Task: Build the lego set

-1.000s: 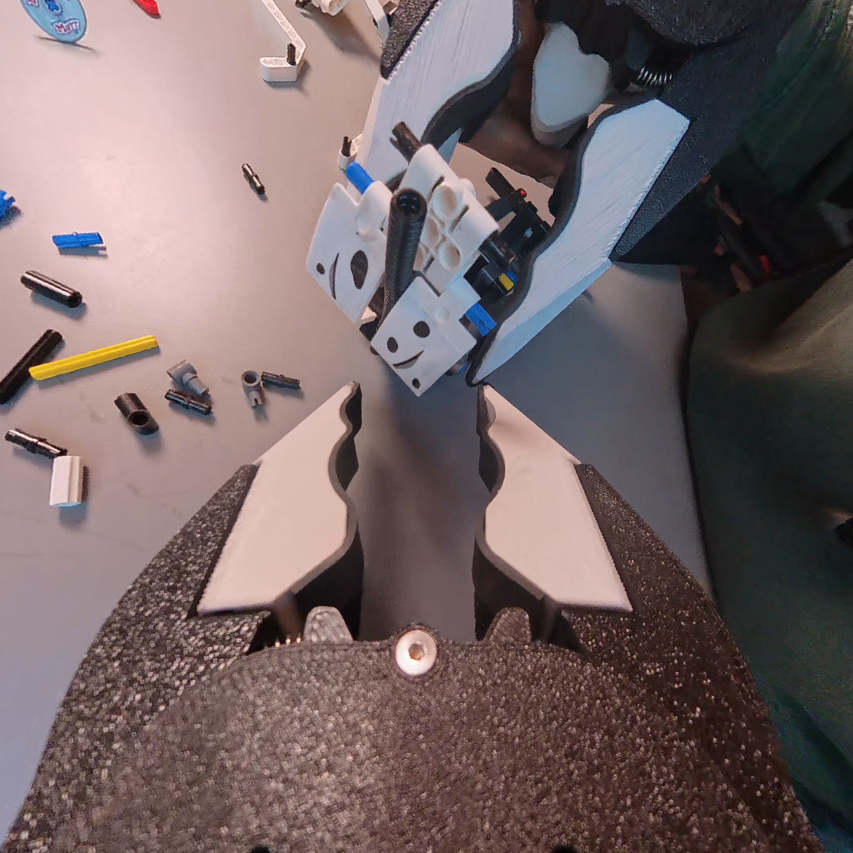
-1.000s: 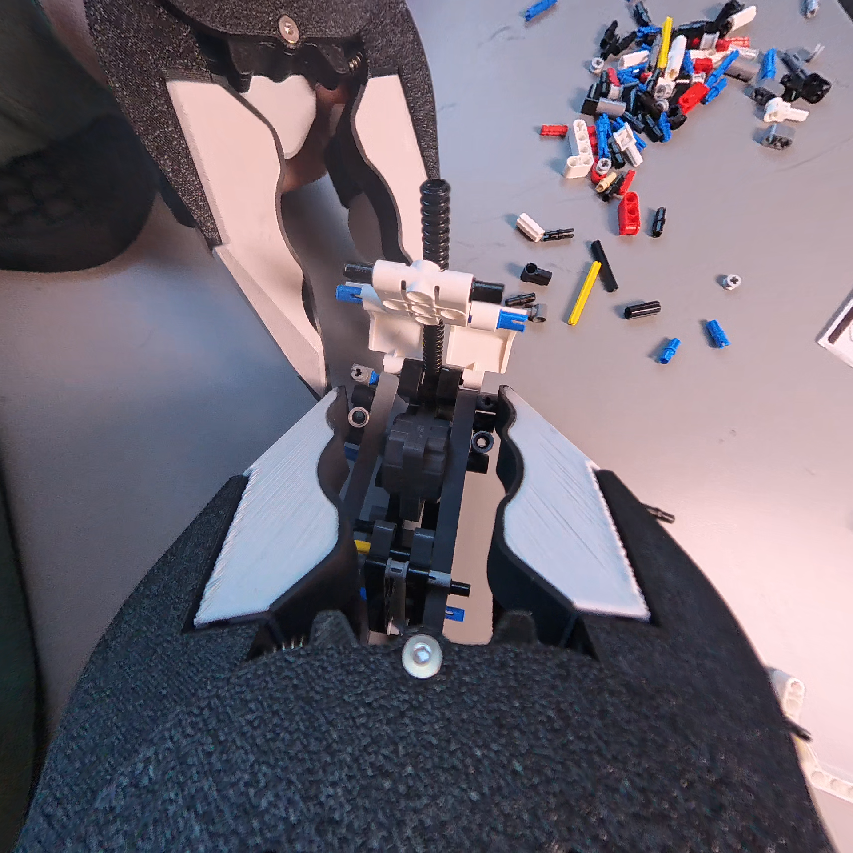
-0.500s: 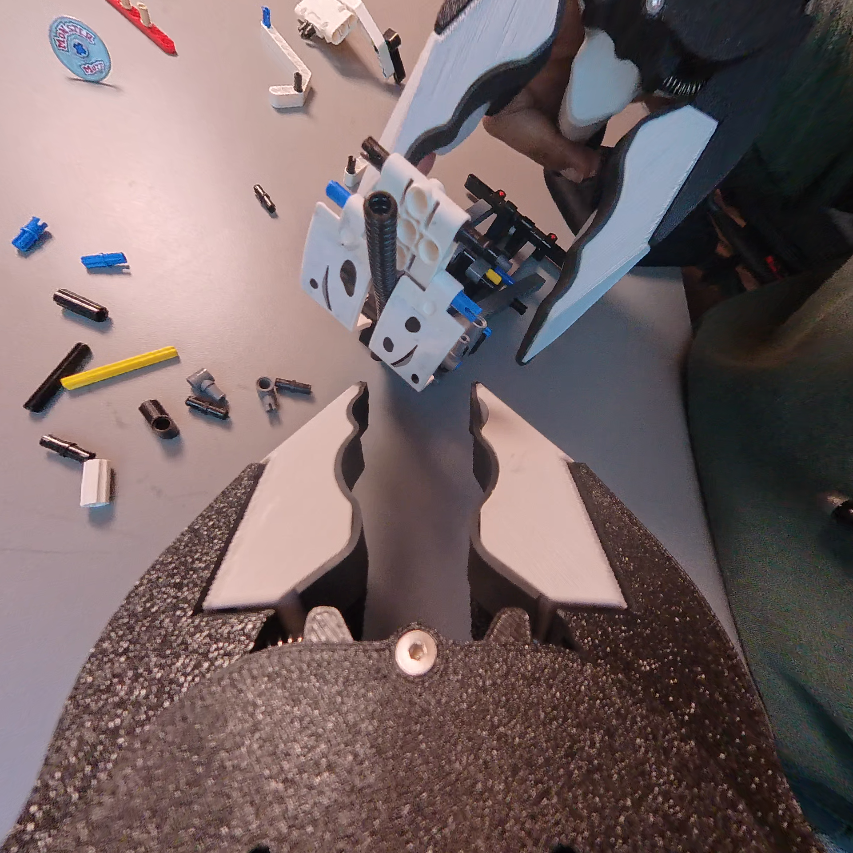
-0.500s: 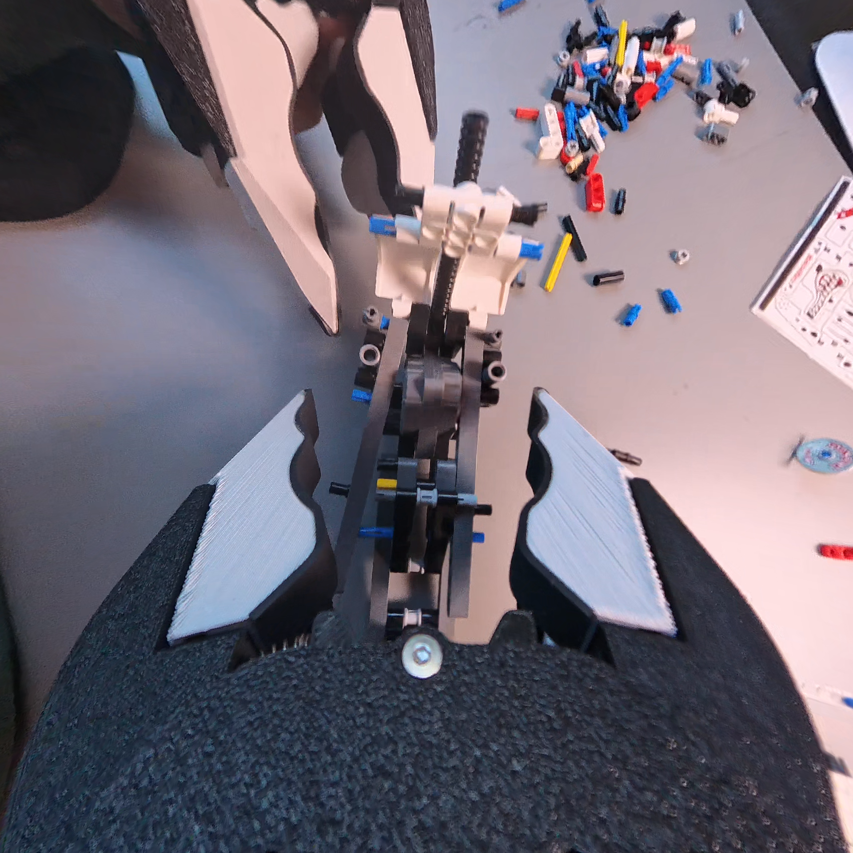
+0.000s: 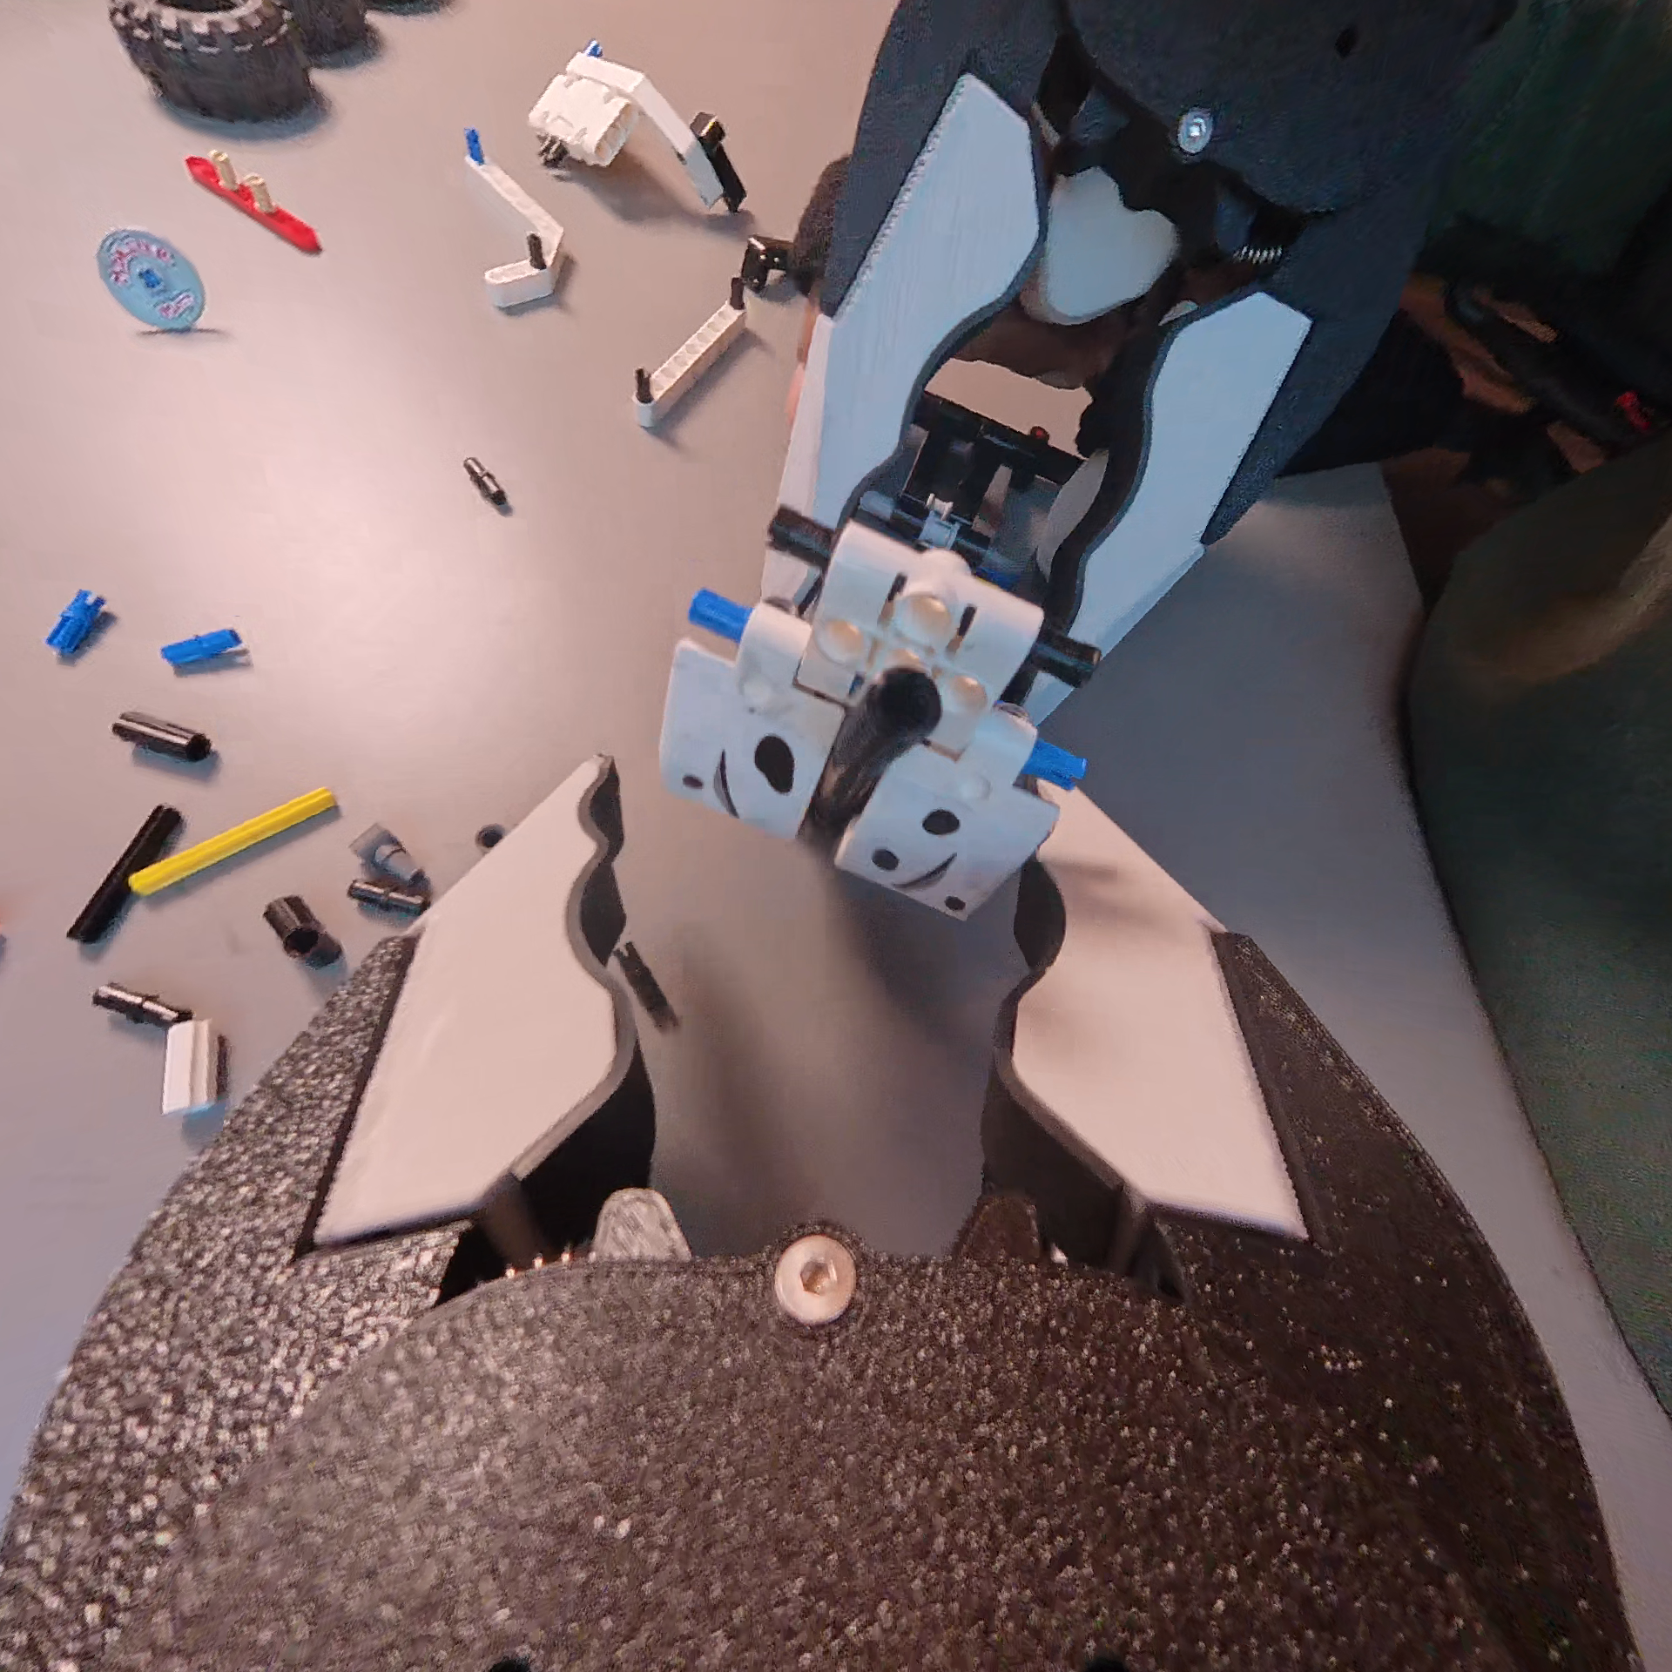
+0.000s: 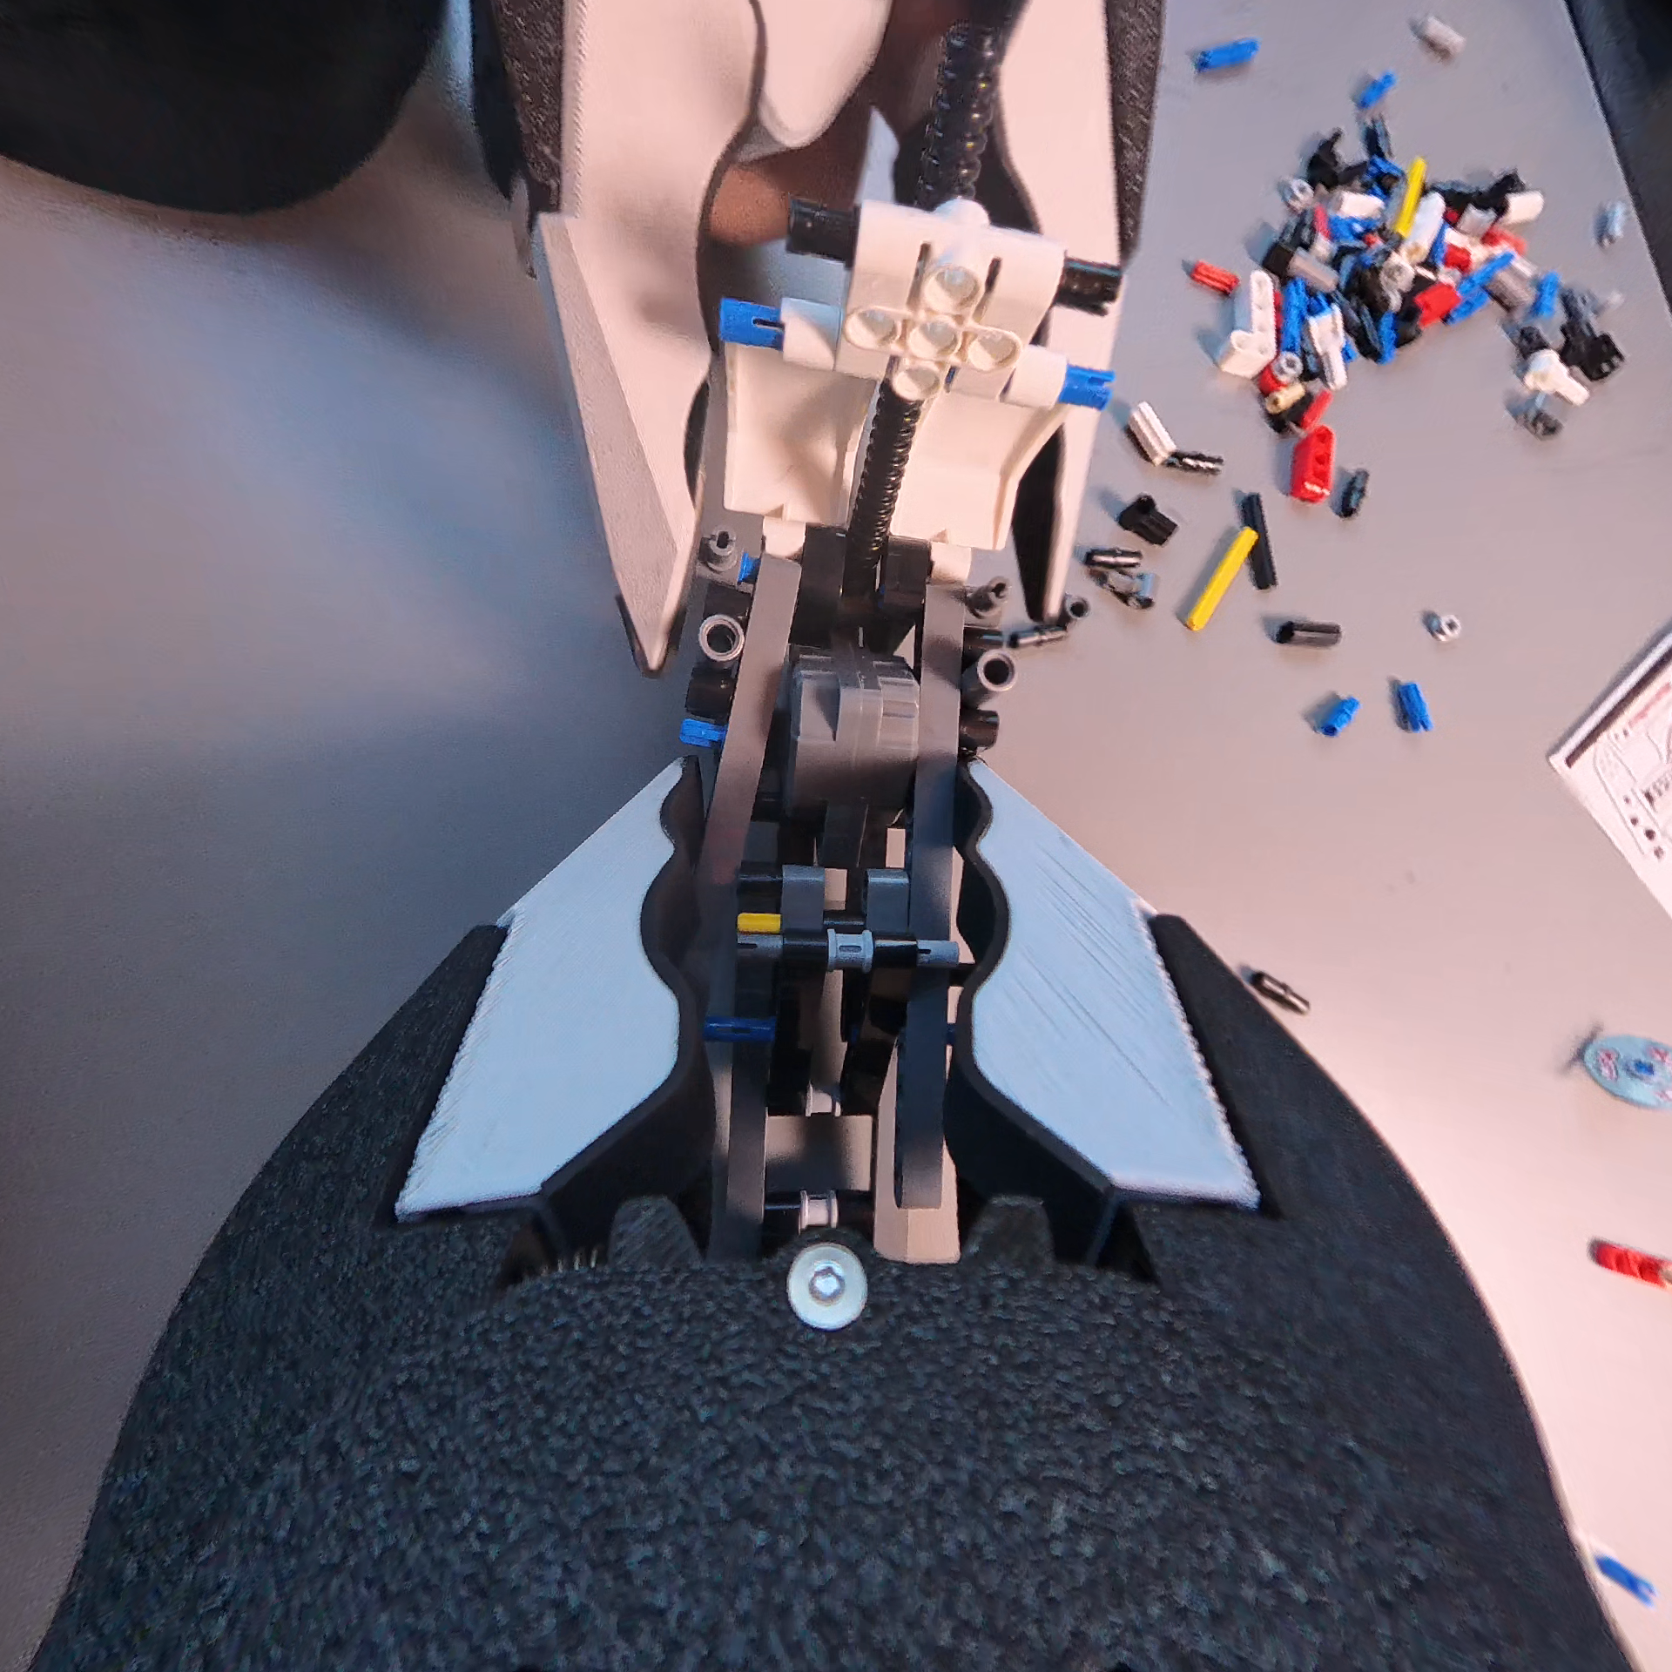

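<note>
You are working over a plain grey tabletop point(image 5: 380, 507); a dark green surface borders it at 3 o'clock in the left wrist view.

Nearest you, your right claw point(image 6: 828, 787) is closed on the lego model point(image 6: 837, 724), its two pale fingers pressing the dark grey frame on both sides. The model runs from 6 toward 12 o'clock in the right wrist view, ending in a white front block with a black ribbed hose point(image 6: 891, 452) rising through it. Two blue pins and two black pins stick out sideways from that white block.

Your left claw point(image 5: 819, 819) is spread wide and holds nothing; the model's white end, two panels with dark markings, hangs just beyond its fingertips, and I cannot tell whether it touches them.

Farther out, at 9 o'clock in the left wrist view, one yellow axle point(image 5: 231, 841) lies touching a black axle point(image 5: 124, 873), with two blue pins beyond. Toward 11 o'clock sit one round pale-blue disc point(image 5: 149, 280), one red beam point(image 5: 253, 204) carrying two tan pins, and black tyres point(image 5: 217, 54) at the edge.

In the right wrist view, a loose pile of parts point(image 6: 1411, 271) lies at 1 o'clock, and a printed sheet point(image 6: 1629, 778) at 3 o'clock. No container holds anything.
</note>
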Motion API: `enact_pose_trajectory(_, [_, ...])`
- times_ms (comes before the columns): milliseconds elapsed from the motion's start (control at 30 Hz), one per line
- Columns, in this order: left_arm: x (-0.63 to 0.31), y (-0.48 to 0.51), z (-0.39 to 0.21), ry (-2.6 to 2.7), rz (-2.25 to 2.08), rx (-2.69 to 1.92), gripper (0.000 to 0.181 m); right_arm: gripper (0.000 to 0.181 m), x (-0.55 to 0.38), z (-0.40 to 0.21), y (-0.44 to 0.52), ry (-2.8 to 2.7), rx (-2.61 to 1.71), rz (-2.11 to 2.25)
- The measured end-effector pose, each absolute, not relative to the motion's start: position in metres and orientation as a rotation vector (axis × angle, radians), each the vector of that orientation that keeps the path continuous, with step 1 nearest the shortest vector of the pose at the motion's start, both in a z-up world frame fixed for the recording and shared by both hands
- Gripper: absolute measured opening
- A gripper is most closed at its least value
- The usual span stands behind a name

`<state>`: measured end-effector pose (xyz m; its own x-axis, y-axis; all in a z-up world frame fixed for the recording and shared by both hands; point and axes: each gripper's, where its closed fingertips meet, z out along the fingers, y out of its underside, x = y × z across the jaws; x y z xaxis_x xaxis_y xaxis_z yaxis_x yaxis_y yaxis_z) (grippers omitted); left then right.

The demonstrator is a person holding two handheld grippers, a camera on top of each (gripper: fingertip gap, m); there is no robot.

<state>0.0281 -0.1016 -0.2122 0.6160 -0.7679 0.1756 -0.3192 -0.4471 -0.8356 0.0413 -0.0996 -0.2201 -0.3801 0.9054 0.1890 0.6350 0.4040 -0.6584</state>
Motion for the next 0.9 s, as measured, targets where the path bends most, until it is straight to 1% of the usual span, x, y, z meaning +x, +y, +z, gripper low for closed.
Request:
enact_pose_trajectory(67, [0.034, -0.104, -0.213, 0.902, -0.690, -2.004, 0.088, 0.055, 0.041, -0.220, -0.105, -2.157, -1.256, 0.691])
enact_pose_trajectory(133, [0.041, -0.108, -0.213, 0.959, -0.685, -1.970, 0.080, 0.055, 0.041, -0.219, -0.107, -2.179, -1.214, 0.693])
enact_pose_trajectory(233, [0.040, -0.107, -0.213, 0.971, -0.661, -1.960, 0.079, 0.057, 0.043, -0.217, -0.107, -2.163, -1.206, 0.719])
enact_pose_trajectory(333, [0.039, -0.108, -0.215, 0.976, -0.654, -1.971, 0.078, 0.081, 0.054, -0.211, -0.104, -2.138, -1.231, 0.763])
enact_pose_trajectory(367, [0.039, -0.108, -0.215, 0.973, -0.656, -1.974, 0.078, 0.086, 0.060, -0.211, -0.102, -2.140, -1.252, 0.760])
enact_pose_trajectory(433, [0.039, -0.107, -0.215, 0.969, -0.663, -1.978, 0.078, 0.089, 0.073, -0.217, -0.094, -2.142, -1.288, 0.696])
enact_pose_trajectory(500, [0.039, -0.107, -0.215, 0.963, -0.677, -1.984, 0.078, 0.089, 0.082, -0.229, -0.082, -2.144, -1.302, 0.571])
enact_pose_trajectory(567, [0.038, -0.107, -0.216, 0.957, -0.687, -1.990, 0.078, 0.080, 0.085, -0.236, -0.078, -2.135, -1.302, 0.524])
enact_pose_trajectory(600, [0.038, -0.107, -0.216, 0.951, -0.689, -1.993, 0.079, 0.071, 0.085, -0.234, -0.080, -2.128, -1.299, 0.545])
enact_pose_trajectory(833, [0.037, -0.110, -0.222, 0.992, -0.641, -2.014, 0.079, 0.071, 0.089, -0.224, -0.074, -2.146, -1.233, 0.473])
enact_pose_trajectory(900, [0.037, -0.109, -0.223, 0.994, -0.622, -2.021, 0.078, 0.074, 0.090, -0.221, -0.069, -2.124, -1.226, 0.430])
